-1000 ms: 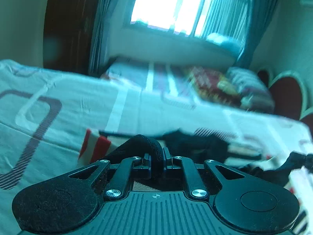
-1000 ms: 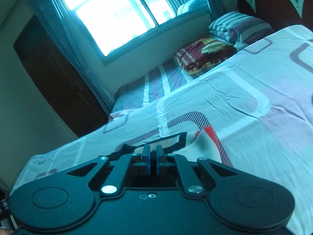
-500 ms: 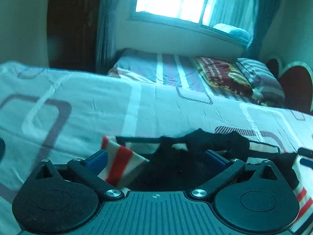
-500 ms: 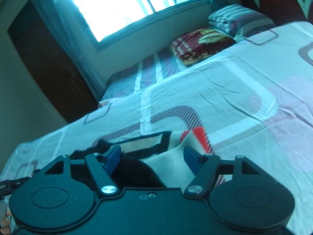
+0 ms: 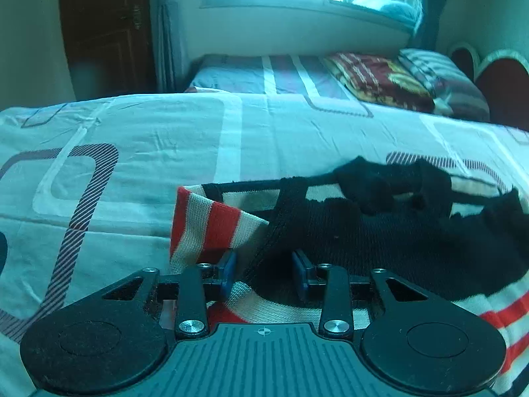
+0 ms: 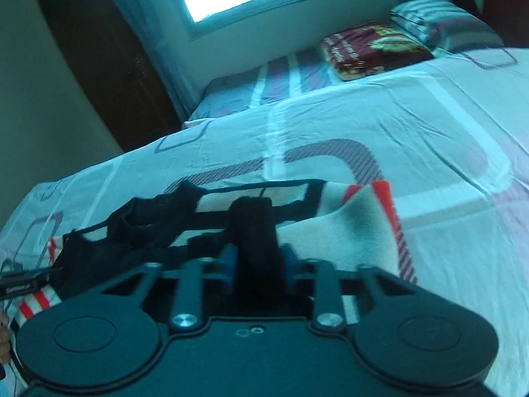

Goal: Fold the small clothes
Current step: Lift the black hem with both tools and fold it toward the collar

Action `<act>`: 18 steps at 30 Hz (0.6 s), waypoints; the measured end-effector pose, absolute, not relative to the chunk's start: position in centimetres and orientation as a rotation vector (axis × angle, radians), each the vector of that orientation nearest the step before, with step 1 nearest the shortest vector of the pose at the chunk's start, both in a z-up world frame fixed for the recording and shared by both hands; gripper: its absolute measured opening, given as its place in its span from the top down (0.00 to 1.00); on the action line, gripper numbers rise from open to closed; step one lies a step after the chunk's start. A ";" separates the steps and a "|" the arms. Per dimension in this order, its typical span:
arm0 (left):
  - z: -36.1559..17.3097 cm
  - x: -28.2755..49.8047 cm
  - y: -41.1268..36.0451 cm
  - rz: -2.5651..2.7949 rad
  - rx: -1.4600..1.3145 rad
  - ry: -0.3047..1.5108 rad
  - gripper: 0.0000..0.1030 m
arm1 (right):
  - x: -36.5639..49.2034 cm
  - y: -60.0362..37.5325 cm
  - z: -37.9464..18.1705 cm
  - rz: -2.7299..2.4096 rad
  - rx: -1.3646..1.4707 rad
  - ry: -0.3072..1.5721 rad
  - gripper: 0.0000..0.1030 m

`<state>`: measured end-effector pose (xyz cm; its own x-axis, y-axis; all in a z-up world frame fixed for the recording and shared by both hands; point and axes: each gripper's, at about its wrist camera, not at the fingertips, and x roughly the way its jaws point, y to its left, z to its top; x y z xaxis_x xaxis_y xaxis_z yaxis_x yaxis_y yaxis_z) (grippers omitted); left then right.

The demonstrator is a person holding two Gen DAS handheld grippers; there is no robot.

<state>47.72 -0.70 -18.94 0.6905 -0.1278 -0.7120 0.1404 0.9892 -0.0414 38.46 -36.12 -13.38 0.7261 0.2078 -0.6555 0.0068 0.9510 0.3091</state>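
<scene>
A small knitted garment (image 5: 347, 228), black with cream and red stripes, lies on the bed sheet (image 5: 148, 139). A striped cuff (image 5: 211, 221) folds up at its left edge. My left gripper (image 5: 264, 273) hovers low over the garment's black edge, jaws partly open with the black fabric between them. In the right wrist view the same garment (image 6: 330, 231) lies spread. My right gripper (image 6: 258, 261) has its blue pads (image 6: 228, 261) close around a black fold (image 6: 254, 228) of the garment.
The patterned sheet (image 6: 396, 125) stretches ahead and to both sides. Pillows (image 5: 380, 79) and a dark red headboard (image 5: 499, 82) stand at the far right. A window, curtains and a dark door (image 5: 105, 29) are beyond the bed. The left gripper's tip (image 6: 23, 284) shows at the left.
Both grippers opened from shut half a second ago, then narrowed again. They now sit lower over the garment, each with black fabric between its jaws. The cameras tilted down toward the bed.
</scene>
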 end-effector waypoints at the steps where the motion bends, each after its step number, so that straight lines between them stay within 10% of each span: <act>1: -18.8 47.6 -0.8 -0.151 0.013 0.786 0.95 | 38.4 -35.8 -13.2 0.113 0.282 0.747 0.81; 18: -20.1 49.7 -0.3 -0.002 -0.054 0.739 0.95 | 41.5 -36.9 -14.0 -0.076 0.194 0.683 0.90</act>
<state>49.75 -0.28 -20.06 0.7389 -0.0207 -0.6735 -0.0172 0.9986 -0.0495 41.51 -36.88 -14.01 0.7738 -0.0060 -0.6334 0.1328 0.9793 0.1530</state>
